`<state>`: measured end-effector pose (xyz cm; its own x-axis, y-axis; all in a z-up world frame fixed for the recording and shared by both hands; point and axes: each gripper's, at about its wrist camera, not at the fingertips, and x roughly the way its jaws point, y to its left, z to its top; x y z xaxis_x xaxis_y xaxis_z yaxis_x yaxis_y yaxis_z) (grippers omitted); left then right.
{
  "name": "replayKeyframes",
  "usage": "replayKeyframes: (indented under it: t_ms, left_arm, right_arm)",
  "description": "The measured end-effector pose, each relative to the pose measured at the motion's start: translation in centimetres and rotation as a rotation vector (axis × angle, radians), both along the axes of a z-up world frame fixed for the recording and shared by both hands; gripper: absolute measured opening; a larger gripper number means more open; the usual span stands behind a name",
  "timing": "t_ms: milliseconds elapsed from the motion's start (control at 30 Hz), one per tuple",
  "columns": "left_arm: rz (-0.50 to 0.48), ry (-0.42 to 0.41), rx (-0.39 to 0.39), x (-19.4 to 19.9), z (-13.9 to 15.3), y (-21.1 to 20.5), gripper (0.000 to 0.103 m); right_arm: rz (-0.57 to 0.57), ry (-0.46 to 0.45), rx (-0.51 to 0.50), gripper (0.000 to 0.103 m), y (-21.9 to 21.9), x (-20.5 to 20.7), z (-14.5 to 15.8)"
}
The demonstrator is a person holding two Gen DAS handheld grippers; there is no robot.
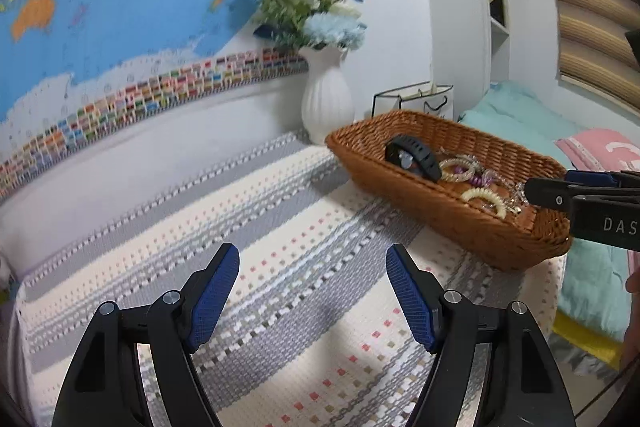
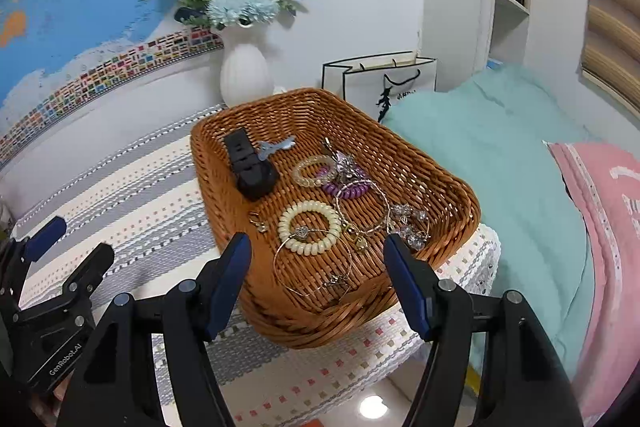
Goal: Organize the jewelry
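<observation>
Leftmost, the left gripper (image 1: 313,291) hangs over the woven cloth (image 1: 280,211) on the surface, fingers spread with nothing between them. Further right, beside the white vase (image 2: 244,75), sits the wicker basket (image 2: 440,171), holding a black watch (image 2: 250,167), cream coil bracelet (image 2: 309,227), purple coil (image 2: 348,189) and thin hoops. Over its near rim the right gripper (image 2: 318,279) hovers, fingers spread and empty. A teal bed (image 2: 520,167) lies rightmost.

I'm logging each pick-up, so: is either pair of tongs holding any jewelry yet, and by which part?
Nothing is held. The left tongs and right tongs are both open and empty; the jewelry lies in the basket.
</observation>
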<state>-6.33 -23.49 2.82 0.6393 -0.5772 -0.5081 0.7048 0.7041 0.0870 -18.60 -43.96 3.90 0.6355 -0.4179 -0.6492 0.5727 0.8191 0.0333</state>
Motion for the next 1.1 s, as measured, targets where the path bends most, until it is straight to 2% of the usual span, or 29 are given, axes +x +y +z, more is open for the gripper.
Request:
replayKeyframes:
  t_ms: [67,300,567,800,1100]
  left_arm:
    - [0.006,0.008,-0.001,0.1,-0.1,0.1,0.077]
    - [0.038,-0.037,0.006,-0.2,-0.1,0.4,0.077]
    - [0.039,-0.015,-0.003,0.1,-0.1,0.6,0.077]
    - [0.049,-0.013,0.009,0.2,-0.3,0.5,0.077]
    - [0.091,0.033,0.026,1.3,-0.9,0.5,0.077]
  right_arm:
    - [-0.012,0.008,0.004,0.071,-0.3,0.2,-0.3]
    - [-0.003,0.026,0.017,0.071,-0.4,1.2,-1.0]
    - [0.008,0.033,-0.012,0.071,0.4,1.7,-0.9]
    - [0.013,0.032,-0.001,0.071,0.5,1.6,-1.1]
    - [0.022,0.041,0.014,0.071,1.0,1.7,-1.4]
